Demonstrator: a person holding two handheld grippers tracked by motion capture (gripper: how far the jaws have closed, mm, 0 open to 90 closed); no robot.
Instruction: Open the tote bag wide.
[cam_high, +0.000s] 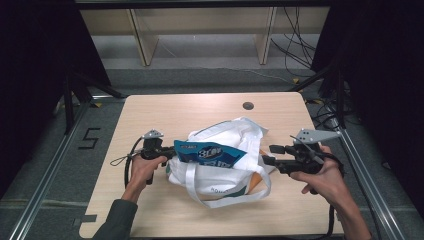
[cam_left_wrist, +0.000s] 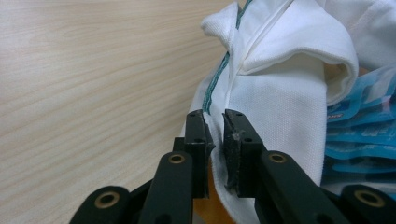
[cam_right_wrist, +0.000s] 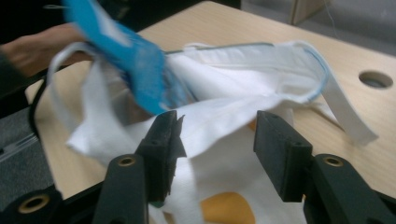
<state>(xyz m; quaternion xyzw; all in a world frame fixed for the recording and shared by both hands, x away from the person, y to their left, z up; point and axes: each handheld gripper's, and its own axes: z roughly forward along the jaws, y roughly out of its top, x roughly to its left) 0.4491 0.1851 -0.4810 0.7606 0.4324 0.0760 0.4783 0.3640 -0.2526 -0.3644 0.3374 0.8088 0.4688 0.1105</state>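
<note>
A white cloth bag (cam_high: 220, 165) lies slumped at the middle of the table (cam_high: 150, 115), its mouth gaping toward the upper right of the high view and one long strap (cam_high: 235, 197) looping toward the bottom edge. A blue packet (cam_high: 210, 154) sticks out of the mouth, tilted across the bag's left half, its lower part hidden inside the cloth. The print on the packet is too small to read. An orange patch (cam_right_wrist: 229, 208) shows on the bag's side in the right gripper view, partly cut off by the frame's bottom edge.

At centre left of the high view, the left gripper (cam_left_wrist: 215, 135) has its fingers (cam_left_wrist: 196, 140) nearly together, pinching a fold of the bag's rim with a green seam beside it. At centre right, the right gripper (cam_right_wrist: 217, 140) has its fingers (cam_right_wrist: 280, 149) well apart, with bag cloth lying between them; whether either finger presses the cloth I cannot tell. The packet is blurred in that view, and a hand (cam_right_wrist: 42, 44) shows behind it in the upper left
</note>
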